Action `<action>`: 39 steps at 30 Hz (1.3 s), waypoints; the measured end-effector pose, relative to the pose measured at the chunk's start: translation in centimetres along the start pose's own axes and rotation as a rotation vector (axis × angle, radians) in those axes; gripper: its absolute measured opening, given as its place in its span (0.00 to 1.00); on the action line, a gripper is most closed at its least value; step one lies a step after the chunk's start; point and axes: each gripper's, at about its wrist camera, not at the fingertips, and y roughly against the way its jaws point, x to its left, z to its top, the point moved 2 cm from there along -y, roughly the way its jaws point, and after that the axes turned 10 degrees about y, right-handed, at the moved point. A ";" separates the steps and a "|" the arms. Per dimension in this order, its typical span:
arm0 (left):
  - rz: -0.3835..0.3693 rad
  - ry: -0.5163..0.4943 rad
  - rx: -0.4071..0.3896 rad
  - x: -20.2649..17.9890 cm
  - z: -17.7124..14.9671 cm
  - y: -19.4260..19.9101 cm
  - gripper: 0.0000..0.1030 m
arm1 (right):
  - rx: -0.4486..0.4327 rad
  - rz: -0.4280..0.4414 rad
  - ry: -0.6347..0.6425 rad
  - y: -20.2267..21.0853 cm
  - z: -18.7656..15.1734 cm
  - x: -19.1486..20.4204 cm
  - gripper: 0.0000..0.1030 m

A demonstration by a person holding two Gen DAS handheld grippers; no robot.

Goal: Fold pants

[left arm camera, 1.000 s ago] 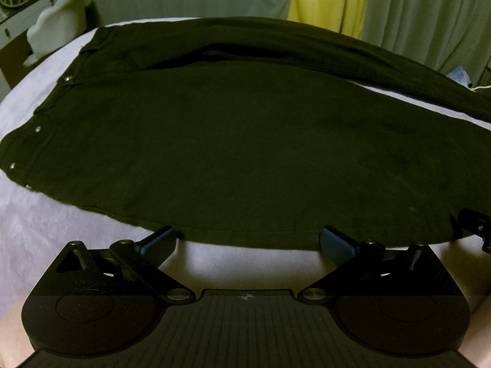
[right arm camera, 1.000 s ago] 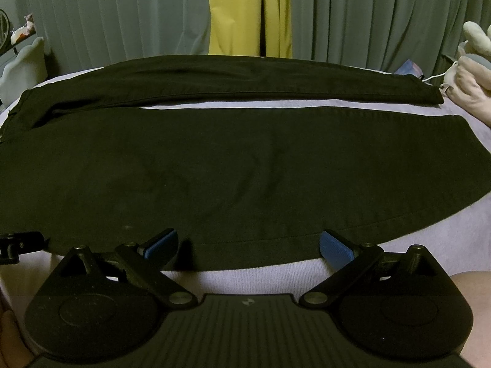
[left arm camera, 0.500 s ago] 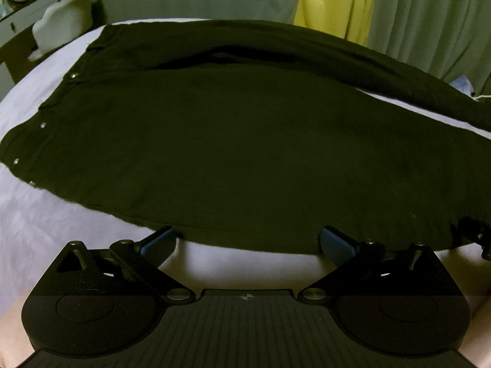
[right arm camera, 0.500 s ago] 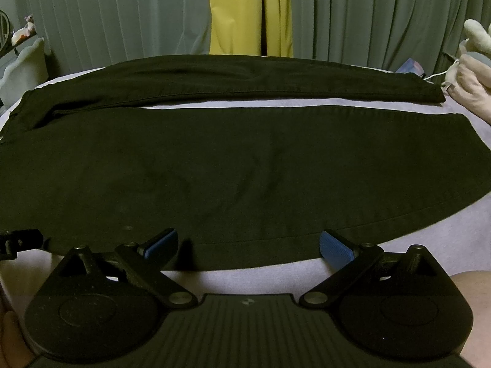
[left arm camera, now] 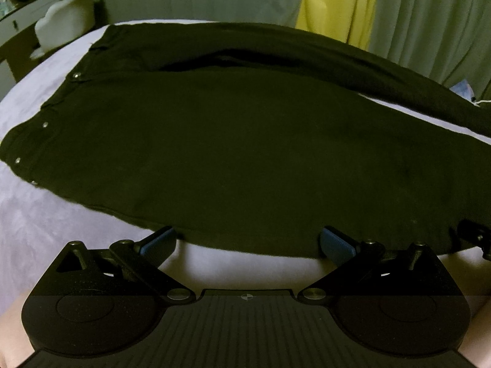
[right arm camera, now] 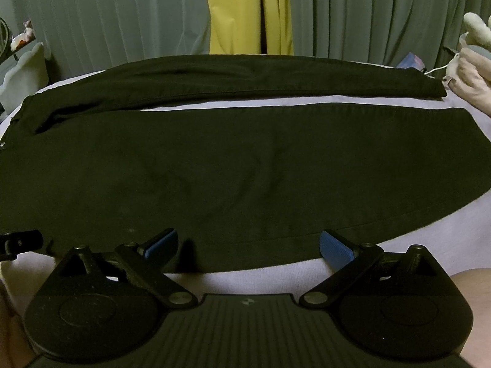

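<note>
The dark pants [left arm camera: 245,153] look soft, limp and fairly heavy; pinch the near seam edge. Left claw [left arm camera: 247,242] and right claw [right arm camera: 248,243] both gape apart.

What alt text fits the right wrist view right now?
Dark pants lie flat on a pale bed sheet, legs slightly apart. The open right gripper sits at the near leg's edge, blue-padded fingers holding nothing. Green and yellow curtains hang behind.

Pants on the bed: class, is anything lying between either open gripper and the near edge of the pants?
Nothing visible does. The left gripper and right gripper face the near edge of the pants, with only bare bedsheet between.
</note>
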 end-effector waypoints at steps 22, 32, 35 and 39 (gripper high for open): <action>-0.009 0.046 -0.100 -1.5 4.7 1.5 1.00 | 0.151 -0.004 -0.085 -3.5 3.6 -2.5 0.96; 0.071 0.265 -0.275 -0.9 9.7 -3.0 1.00 | 0.338 0.028 -0.166 -6.6 5.9 -4.3 0.97; 0.095 0.246 -0.356 0.2 8.3 -4.1 1.00 | 0.462 0.070 -0.122 -7.3 7.3 -4.4 0.97; 0.103 0.205 -0.386 0.9 8.5 -4.8 1.00 | 0.431 0.094 -0.159 -7.1 12.9 -7.2 0.96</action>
